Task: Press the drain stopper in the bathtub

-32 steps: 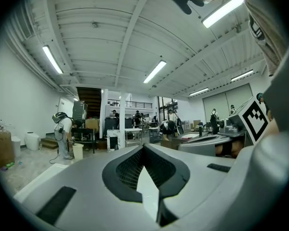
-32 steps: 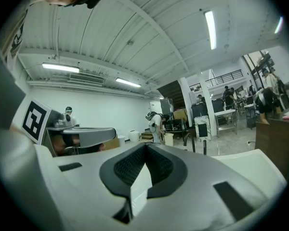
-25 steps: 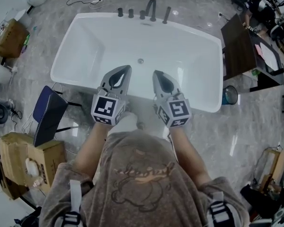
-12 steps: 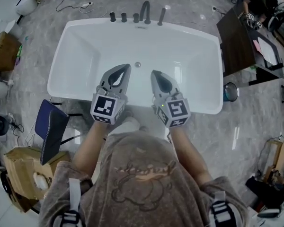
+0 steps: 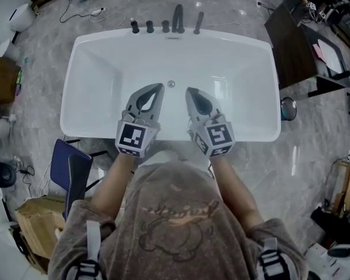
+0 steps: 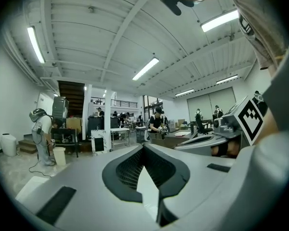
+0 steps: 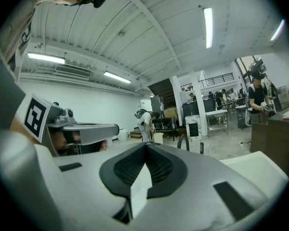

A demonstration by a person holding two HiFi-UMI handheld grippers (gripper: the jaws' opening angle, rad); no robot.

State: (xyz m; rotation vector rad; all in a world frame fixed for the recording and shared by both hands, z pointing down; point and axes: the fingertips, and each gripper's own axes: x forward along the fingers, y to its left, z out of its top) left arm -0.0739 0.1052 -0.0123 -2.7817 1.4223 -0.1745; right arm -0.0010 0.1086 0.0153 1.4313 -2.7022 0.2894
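Note:
In the head view a white bathtub (image 5: 105, 69) lies below me, and its small round drain stopper (image 5: 171, 84) sits in the middle of the tub floor. Both grippers hover side by side over the near half of the tub, tips pointing at the far rim. My left gripper (image 5: 158, 88) is shut and empty, its tip just left of the stopper and a little nearer. The right gripper (image 5: 189, 91) is also shut and empty, just right of the stopper. In the left gripper view (image 6: 143, 146) and the right gripper view (image 7: 145, 145) the jaws meet, aimed level across the room.
A dark faucet (image 5: 178, 17) with several knobs stands on the tub's far rim. A dark table (image 5: 289, 42) is at the right, a blue chair (image 5: 70, 171) and a cardboard box (image 5: 38, 229) at the left. People stand at benches (image 6: 156, 124) far off.
The tub has slid down and nearer in the head view. Both grippers stay shut side by side, and the stopper now lies just beyond and between their tips.

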